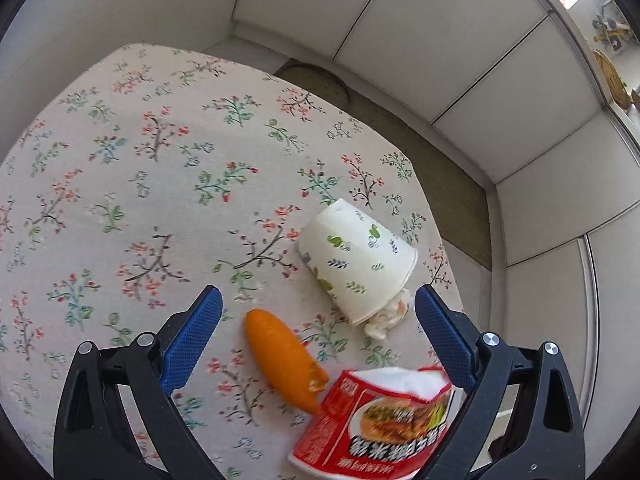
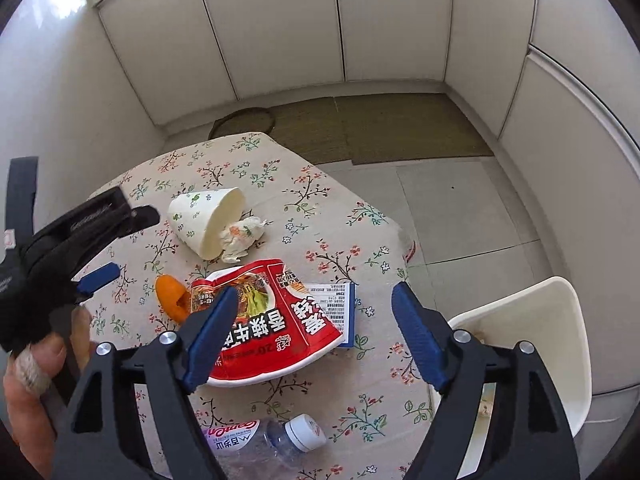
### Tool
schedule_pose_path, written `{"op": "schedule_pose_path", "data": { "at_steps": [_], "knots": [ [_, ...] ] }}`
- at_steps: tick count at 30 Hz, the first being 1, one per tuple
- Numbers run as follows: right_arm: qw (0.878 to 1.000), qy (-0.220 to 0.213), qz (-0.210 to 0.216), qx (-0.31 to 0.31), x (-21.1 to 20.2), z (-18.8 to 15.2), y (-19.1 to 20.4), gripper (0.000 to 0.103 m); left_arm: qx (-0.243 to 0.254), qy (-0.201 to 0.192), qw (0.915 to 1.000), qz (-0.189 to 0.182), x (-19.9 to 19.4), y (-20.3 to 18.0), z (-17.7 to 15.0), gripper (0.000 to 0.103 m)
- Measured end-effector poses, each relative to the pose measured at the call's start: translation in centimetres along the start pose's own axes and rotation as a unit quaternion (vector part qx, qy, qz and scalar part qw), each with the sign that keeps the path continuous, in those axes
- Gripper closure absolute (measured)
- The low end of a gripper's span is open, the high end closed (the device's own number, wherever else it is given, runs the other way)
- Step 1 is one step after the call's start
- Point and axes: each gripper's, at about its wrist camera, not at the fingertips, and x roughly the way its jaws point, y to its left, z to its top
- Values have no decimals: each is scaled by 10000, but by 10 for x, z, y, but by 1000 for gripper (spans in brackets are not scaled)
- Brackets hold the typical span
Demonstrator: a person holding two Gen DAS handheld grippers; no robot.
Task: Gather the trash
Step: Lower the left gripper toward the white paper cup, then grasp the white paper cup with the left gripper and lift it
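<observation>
The left hand-held gripper (image 1: 318, 300) stands wide open with nothing between its blue pads; below it on the worktop (image 1: 120, 160) lie the carrot (image 1: 280, 356) and the paper cup (image 1: 354, 258). Its right pad is close by the torn rim of the noodle bowl (image 1: 372, 412); whether they touch I cannot tell. In the right wrist view a hand (image 2: 28, 372) holds this gripper at the left edge.

The right hand-held gripper (image 2: 314, 300) is also spread wide and holds nothing. It hangs above the noodle bowl (image 2: 276, 320), its left pad in front of the bowl's side.

On the floral cloth I count one paper cup (image 2: 200, 216) lying on its side, one crumpled tissue (image 2: 240, 236) at its mouth, one carrot (image 2: 172, 292), one crushed red noodle bowl, one small blue box (image 2: 344, 312) partly under the bowl, and one plastic bottle (image 2: 264, 440) with a white cap at the near edge. One white bin (image 2: 520, 340) stands beside the worktop on the right.
</observation>
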Motion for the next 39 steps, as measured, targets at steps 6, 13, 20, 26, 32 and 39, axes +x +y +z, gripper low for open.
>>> {"op": "schedule_pose_path", "data": {
  "at_steps": [6, 13, 20, 26, 32, 39],
  "knots": [
    [9996, 28, 29, 288, 9, 15, -19, 21, -604, 678, 9958, -119, 56, -21, 20, 10],
    [9980, 250, 226, 533, 25, 24, -33, 20, -1008, 935, 9905, 78, 83, -21, 31, 7],
    [9962, 422, 335, 686, 36, 25, -32, 20, -313, 717, 9961, -405, 58, -16, 18, 60],
    [9955, 401, 430, 746, 35, 23, -26, 20, -261, 226, 9971, -675, -3, 20, 13, 103],
    [9970, 243, 465, 563, 25, 18, -15, 20, -375, 257, 9965, -699, -32, 40, 15, 80],
    [9966, 266, 448, 635, 22, 14, -20, 20, -1158, 473, 9886, -835, 5, 44, 16, 19]
  ]
}}
